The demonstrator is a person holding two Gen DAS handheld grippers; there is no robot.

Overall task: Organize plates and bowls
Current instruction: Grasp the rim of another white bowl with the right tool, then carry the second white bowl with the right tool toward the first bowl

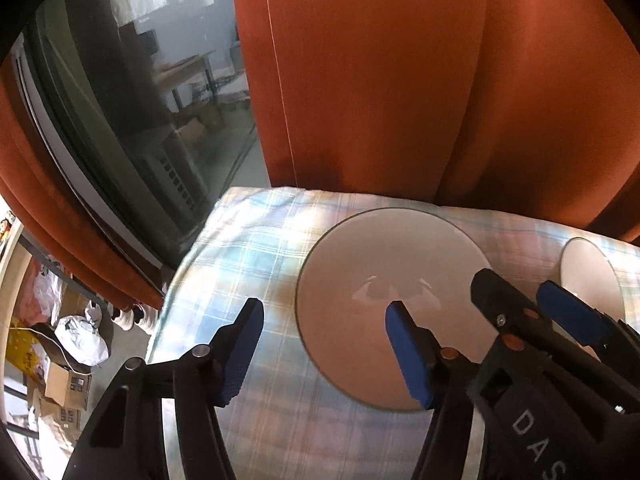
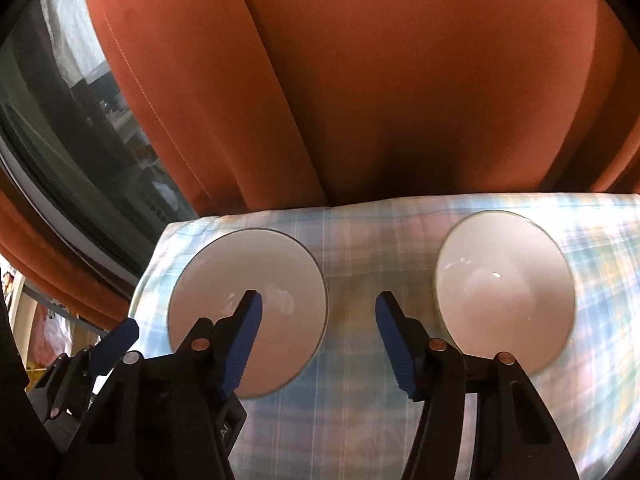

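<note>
My left claw [image 1: 324, 344] hangs released, nothing between its blue pads, over the near rim of the left bowl [image 1: 384, 304] on the plaid-clothed surface [image 1: 248, 240]. My right claw [image 2: 318, 336] is likewise unclenched and empty, above the bare cloth between that bowl [image 2: 248, 304] and the right bowl [image 2: 504, 288]. I judge the next step is a rim pinch: I should lower each claw squarely over one wall, one pad inside, one outside, before squeezing.

Open left tongs [image 1: 324, 340] hover over a white plate [image 1: 360, 264] on checked cloth [image 1: 248, 240].
</note>
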